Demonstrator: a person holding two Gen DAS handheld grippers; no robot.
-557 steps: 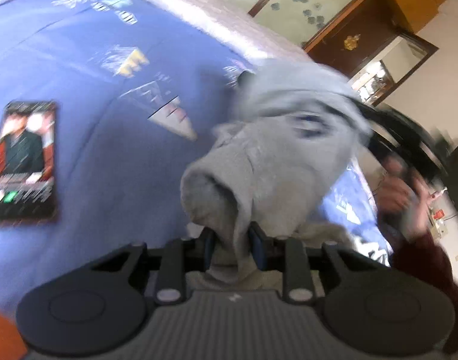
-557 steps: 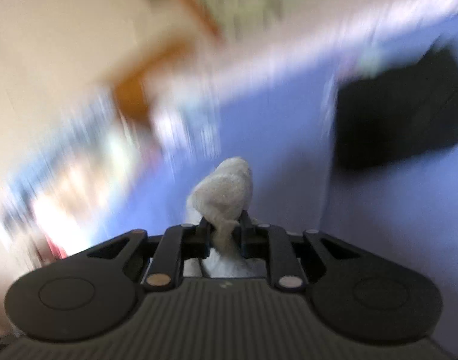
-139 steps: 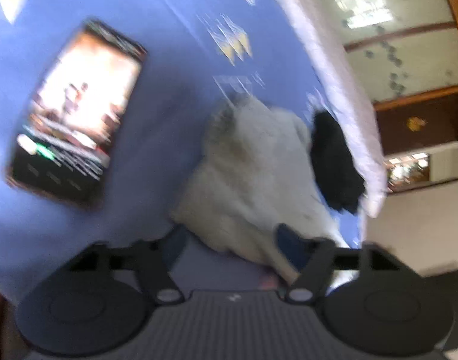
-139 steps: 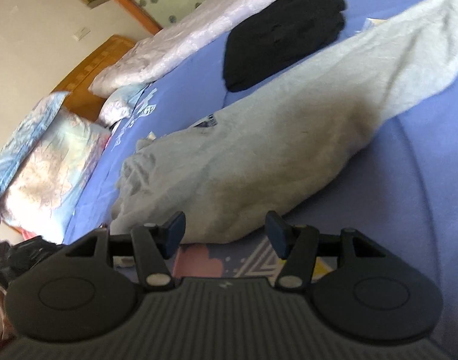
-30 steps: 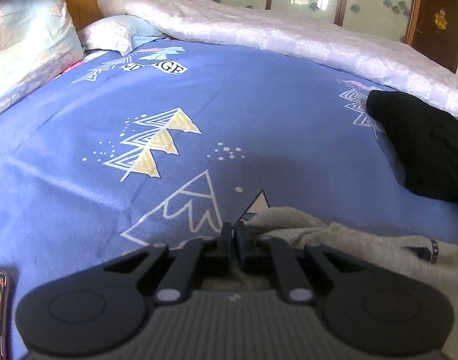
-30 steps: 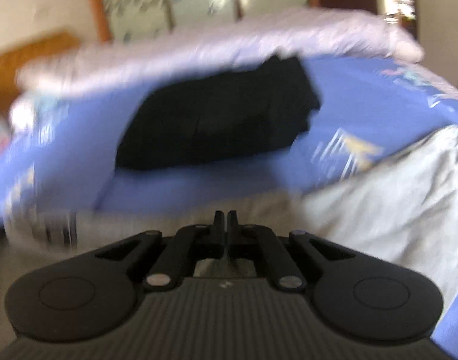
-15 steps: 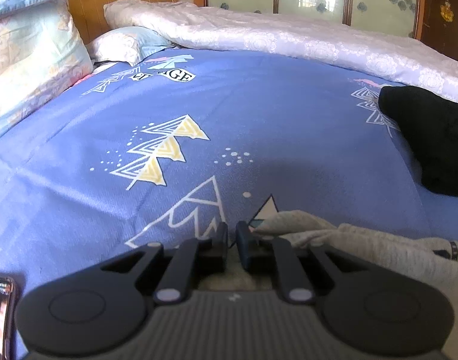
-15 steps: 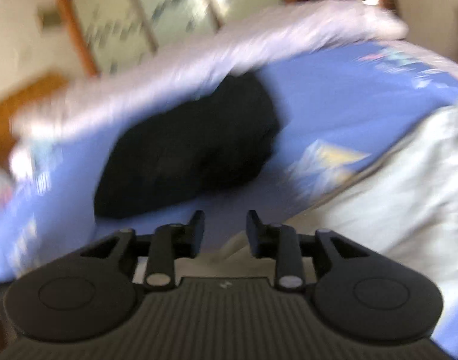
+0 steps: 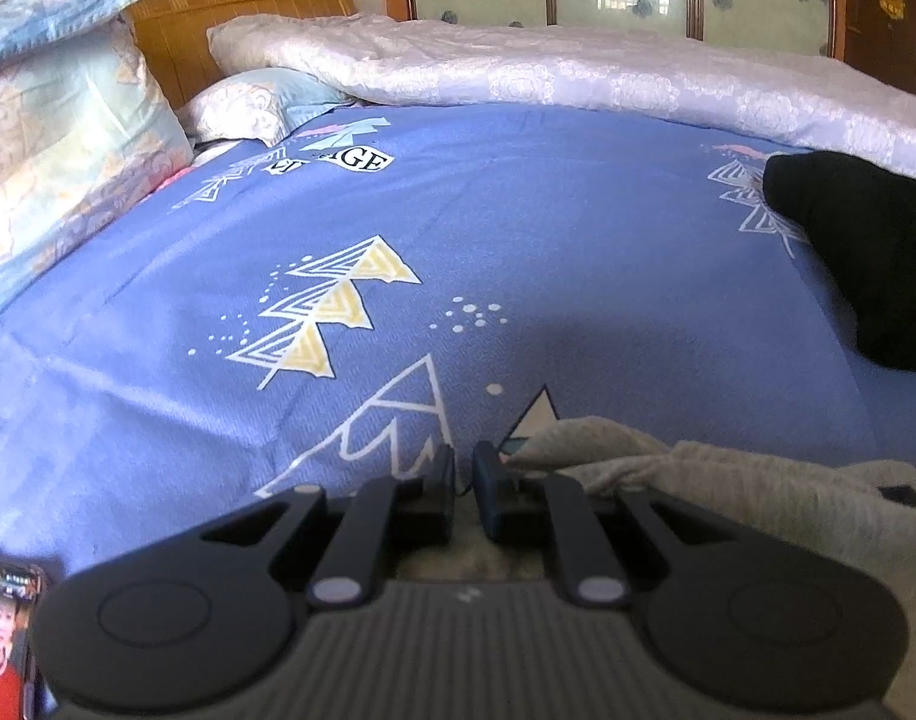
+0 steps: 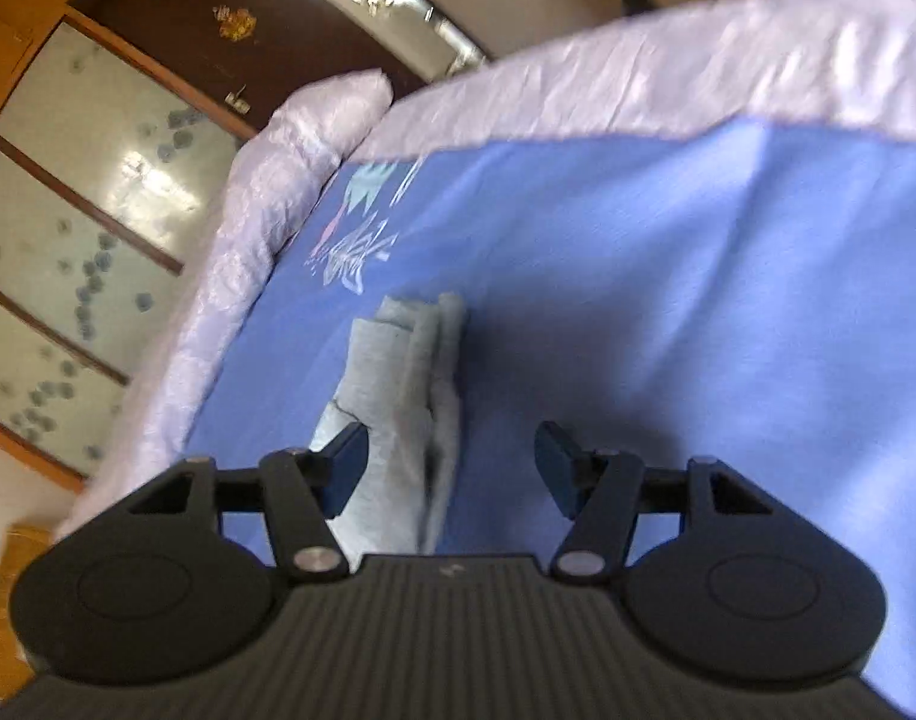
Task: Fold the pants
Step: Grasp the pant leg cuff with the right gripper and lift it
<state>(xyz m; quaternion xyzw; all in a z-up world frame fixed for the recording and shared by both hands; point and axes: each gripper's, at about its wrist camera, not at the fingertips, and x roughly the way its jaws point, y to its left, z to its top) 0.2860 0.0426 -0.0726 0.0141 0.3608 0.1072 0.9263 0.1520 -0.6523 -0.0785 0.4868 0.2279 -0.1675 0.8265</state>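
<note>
Left gripper: my fingers nearly closed, a thin gap between the pads; whether they pinch any cloth I cannot tell. The grey pants lie bunched on the blue sheet just right of the fingers and under them. Black garment far right; phone at lower left.

Right gripper: my fingers wide apart and opening. A leg end of the pants lies flat on the sheet between them, beside the left finger, ungripped.
</note>
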